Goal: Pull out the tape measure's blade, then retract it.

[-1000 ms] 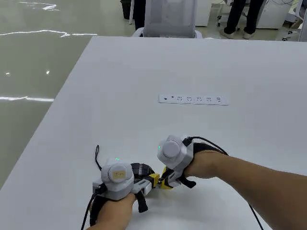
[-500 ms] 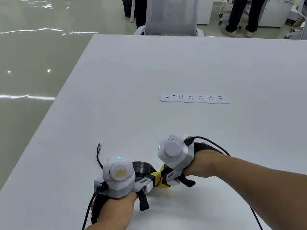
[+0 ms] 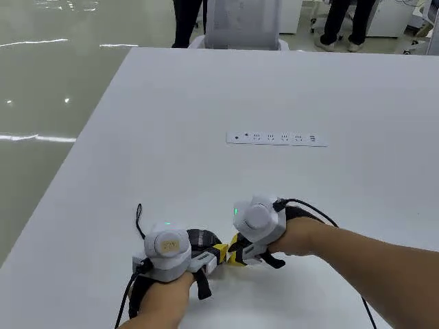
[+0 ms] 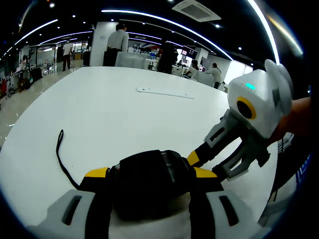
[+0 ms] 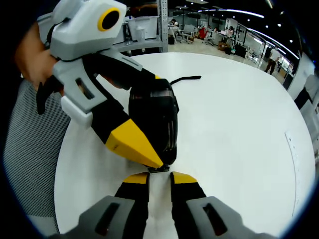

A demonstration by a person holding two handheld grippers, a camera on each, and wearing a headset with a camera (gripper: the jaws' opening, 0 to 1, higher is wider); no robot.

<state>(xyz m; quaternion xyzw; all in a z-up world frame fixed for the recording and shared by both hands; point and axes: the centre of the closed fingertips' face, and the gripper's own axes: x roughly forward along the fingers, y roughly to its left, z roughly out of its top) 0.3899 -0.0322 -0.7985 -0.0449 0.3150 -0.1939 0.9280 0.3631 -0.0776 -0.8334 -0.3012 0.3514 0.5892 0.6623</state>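
1. While left gripper (image 4: 151, 173) clamps the tape (image 4: 149, 186) on the table (image 5: 239, 124), right gripper (image 5: 159, 177) has jaws nearly together at the hook (image 5: 160, 169); we can't tell if they bite.
2. Risk: shallow hold, hook slips mid-pull, blade snaps back.

Left tool (image 4: 149, 174) and right tool (image 5: 159, 178) white-grey, yellow-tipped black jaws, black cable (image 3: 309, 205)

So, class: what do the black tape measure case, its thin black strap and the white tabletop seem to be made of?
Black tape measure case: likely rubber-coated plastic, matte with soft ribbed highlights.
Thin black strap: probably woven cord or rubber; limp loop, too small to tell.
White tabletop: smooth, laminate-like, faint sheen.
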